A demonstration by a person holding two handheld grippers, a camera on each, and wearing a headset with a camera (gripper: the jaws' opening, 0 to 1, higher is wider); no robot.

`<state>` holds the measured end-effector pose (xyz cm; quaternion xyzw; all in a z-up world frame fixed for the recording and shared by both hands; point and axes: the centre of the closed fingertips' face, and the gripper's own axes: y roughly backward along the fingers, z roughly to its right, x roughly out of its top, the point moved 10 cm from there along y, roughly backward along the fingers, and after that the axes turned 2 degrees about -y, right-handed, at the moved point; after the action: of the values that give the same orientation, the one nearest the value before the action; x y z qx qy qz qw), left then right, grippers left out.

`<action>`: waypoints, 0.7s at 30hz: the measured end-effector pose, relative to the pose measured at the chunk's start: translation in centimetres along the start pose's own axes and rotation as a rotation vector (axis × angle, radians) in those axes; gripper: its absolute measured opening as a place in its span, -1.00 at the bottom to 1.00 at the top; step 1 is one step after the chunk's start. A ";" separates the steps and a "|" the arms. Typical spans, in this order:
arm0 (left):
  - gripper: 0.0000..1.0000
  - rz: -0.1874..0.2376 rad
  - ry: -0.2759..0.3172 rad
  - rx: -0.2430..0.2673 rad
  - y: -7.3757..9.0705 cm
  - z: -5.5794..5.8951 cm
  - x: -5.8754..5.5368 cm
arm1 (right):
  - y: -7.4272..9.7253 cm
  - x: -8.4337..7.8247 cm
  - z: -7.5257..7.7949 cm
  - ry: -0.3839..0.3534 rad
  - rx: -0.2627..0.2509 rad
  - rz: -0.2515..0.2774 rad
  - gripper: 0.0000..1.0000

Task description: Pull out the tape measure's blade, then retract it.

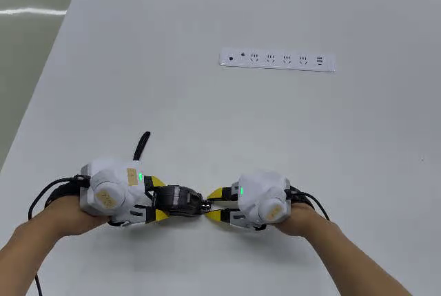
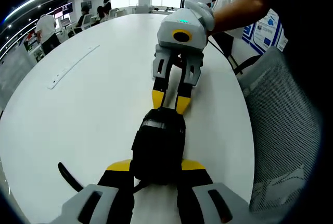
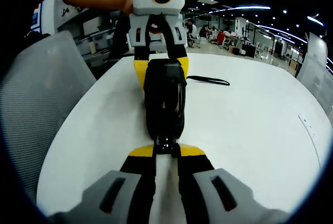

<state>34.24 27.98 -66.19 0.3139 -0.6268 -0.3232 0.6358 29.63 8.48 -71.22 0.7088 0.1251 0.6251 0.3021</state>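
At the near edge of the white table (image 1: 344,144), two grippers are held tip to tip, each grasped in a hand. The left gripper (image 1: 160,199) is closed on the black tape measure (image 1: 178,201): the case is clamped between its yellow-tipped jaws, one jaw on each side. The tape measure is thus placed low over the table, directly between the two grippers. The right gripper (image 1: 214,204) is brought against the front end of the case. Its jaws are drawn narrow there, and in the right gripper view a small tab at that end is seen pinched between the yellow tips.

Just beyond the left gripper, a black strap (image 1: 141,146) is laid on the table, curving away from the case. A grey mesh chair (image 2: 281,130) is seen beside the table in the left gripper view. Farther back, well apart from the grippers, a white power strip (image 1: 277,59) is laid flat on the tabletop.
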 end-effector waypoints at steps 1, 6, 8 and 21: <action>-0.45 0.000 0.000 0.000 0.0 0.0 0.0 | 0.0 0.0 0.0 0.013 -0.001 -0.002 -0.72; -0.45 0.003 0.000 -0.002 0.0 0.1 0.0 | 0.0 0.1 0.0 0.009 -0.002 -0.011 -0.76; -0.45 0.004 0.001 -0.002 0.0 0.1 0.0 | 0.0 0.1 0.0 0.008 -0.001 -0.014 -0.77; -0.45 0.005 0.008 -0.005 0.1 0.1 -0.1 | 0.0 0.3 0.1 0.019 0.010 -0.038 -0.80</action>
<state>34.10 28.07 -66.16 0.3119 -0.6242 -0.3218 0.6400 29.84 8.63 -70.95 0.7018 0.1446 0.6253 0.3090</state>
